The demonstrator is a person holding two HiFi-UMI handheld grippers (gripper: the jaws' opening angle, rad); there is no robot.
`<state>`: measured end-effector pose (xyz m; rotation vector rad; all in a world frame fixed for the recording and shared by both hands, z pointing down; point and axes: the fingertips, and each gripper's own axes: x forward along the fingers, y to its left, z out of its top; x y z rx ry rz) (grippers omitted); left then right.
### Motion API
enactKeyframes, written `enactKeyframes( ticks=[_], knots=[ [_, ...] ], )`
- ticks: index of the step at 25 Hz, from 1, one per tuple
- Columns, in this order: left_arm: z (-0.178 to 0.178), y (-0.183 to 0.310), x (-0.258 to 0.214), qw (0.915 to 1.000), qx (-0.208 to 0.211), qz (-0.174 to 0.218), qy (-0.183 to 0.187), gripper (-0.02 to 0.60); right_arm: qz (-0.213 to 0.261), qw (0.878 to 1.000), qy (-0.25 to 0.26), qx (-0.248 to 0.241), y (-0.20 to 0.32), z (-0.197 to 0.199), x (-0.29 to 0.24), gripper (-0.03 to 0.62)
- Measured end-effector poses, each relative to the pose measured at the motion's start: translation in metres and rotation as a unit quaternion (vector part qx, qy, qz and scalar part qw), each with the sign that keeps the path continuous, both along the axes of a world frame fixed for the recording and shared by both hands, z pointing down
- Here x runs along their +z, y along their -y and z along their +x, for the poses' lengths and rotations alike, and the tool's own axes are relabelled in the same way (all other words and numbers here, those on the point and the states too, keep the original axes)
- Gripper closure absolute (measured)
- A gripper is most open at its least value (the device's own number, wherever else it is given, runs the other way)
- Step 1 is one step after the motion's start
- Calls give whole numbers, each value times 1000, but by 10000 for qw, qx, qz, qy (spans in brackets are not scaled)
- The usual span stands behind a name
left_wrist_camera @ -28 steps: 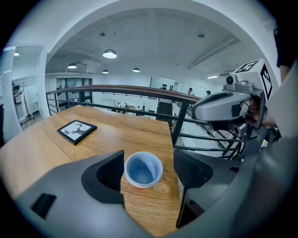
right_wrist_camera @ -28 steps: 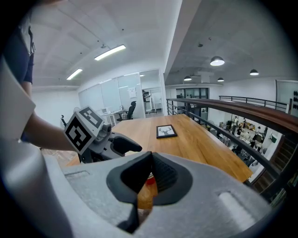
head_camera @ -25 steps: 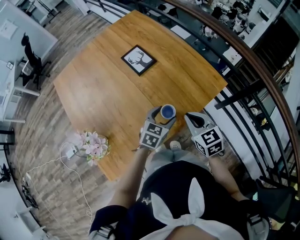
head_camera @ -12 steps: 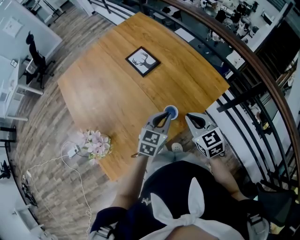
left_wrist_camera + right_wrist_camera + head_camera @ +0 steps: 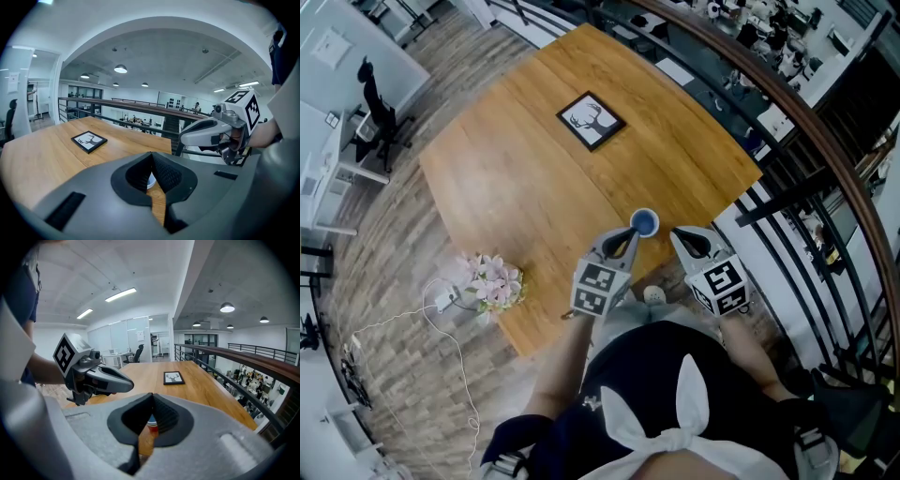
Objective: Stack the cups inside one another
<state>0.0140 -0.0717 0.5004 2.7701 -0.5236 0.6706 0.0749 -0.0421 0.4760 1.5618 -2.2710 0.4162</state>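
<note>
One cup (image 5: 644, 222) in sight, blue inside, standing on the counter (image 5: 516, 178) near its 5 o'clock edge. One framed picture (image 5: 592, 120) lies at the cup's 11 o'clock, well apart, and one bunch of flowers (image 5: 494, 281) sits way off at 8 o'clock. Two tools in play: the left hand-held gripper (image 5: 628, 232) is at the cup's 7 o'clock, tips just beside the rim, jaws just snapped together with nothing between them. The right hand-held gripper (image 5: 677, 232) is at the cup's 4 o'clock, jaws together too, empty, apart from the cup
</note>
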Motion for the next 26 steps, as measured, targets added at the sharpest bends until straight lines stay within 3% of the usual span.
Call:
enactKeyframes(
  ticks=[26],
  knots=[
    [-16, -10, 2, 9999, -77, -70, -60, 563, -29, 9999, -98, -65, -8, -16, 4, 597]
  ],
)
